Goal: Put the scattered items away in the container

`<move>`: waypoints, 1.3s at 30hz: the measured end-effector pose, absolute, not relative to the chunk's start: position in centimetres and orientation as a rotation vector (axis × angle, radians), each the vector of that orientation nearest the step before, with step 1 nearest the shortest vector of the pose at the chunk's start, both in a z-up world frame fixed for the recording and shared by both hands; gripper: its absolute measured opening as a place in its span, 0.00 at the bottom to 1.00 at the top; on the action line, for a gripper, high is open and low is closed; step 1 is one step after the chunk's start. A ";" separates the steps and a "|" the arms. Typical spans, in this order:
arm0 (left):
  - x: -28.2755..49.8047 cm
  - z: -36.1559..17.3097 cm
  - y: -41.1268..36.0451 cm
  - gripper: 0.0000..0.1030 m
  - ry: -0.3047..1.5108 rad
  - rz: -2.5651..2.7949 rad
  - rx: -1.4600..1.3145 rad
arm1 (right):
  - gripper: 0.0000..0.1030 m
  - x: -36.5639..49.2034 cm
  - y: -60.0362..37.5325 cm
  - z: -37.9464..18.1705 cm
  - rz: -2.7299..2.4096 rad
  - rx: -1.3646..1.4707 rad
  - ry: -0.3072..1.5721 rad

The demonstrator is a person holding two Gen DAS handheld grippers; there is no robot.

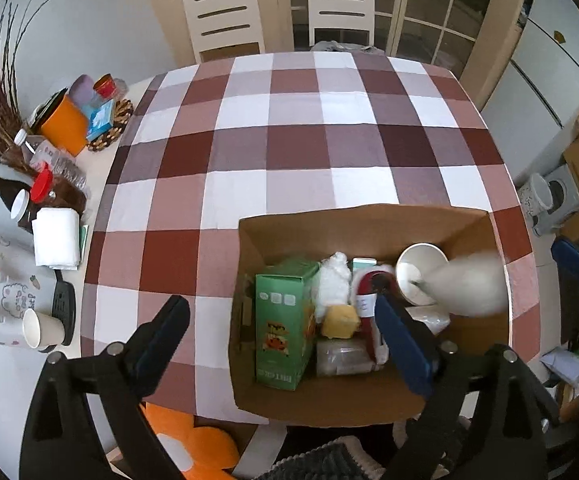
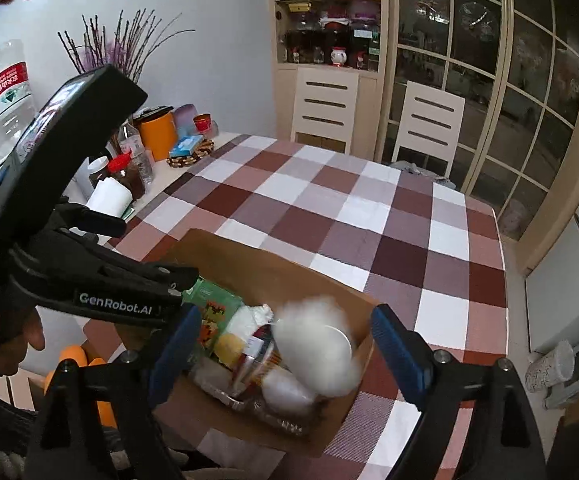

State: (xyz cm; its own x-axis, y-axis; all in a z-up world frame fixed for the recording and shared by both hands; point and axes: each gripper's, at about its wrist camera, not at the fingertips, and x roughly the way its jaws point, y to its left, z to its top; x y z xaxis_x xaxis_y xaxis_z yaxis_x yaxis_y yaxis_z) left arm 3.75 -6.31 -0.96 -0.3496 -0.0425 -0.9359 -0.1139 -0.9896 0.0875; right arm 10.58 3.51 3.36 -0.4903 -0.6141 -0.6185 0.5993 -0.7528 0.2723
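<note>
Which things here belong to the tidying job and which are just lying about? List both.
Job:
cardboard box
green carton
white paper cup
blurred white fluffy thing
yellow sponge

Lying about:
orange tin
tissue pack
brown bottle
chairs

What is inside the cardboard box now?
The cardboard box holds a green carton, a yellow sponge, a white paper cup and a blurred white fluffy thing. What lies under them is covered.

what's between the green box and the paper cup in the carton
In the left wrist view, a white fluffy toy and a red-and-white item lie between the green box and the paper cup.
</note>
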 end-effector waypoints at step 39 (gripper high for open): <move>6.0 -2.6 -6.5 0.92 0.262 2.482 -1.827 | 0.89 11.6 7.2 1.5 -2.254 1.088 -0.152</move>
State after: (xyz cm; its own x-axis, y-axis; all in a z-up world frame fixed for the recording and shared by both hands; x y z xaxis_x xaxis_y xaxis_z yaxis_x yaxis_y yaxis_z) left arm 5.98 -6.46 -2.62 -0.3015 -0.0611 -0.9515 -0.1392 -0.9844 0.1073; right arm 11.59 7.21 1.54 -0.4658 -0.5799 -0.6684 0.4849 -0.7991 0.3554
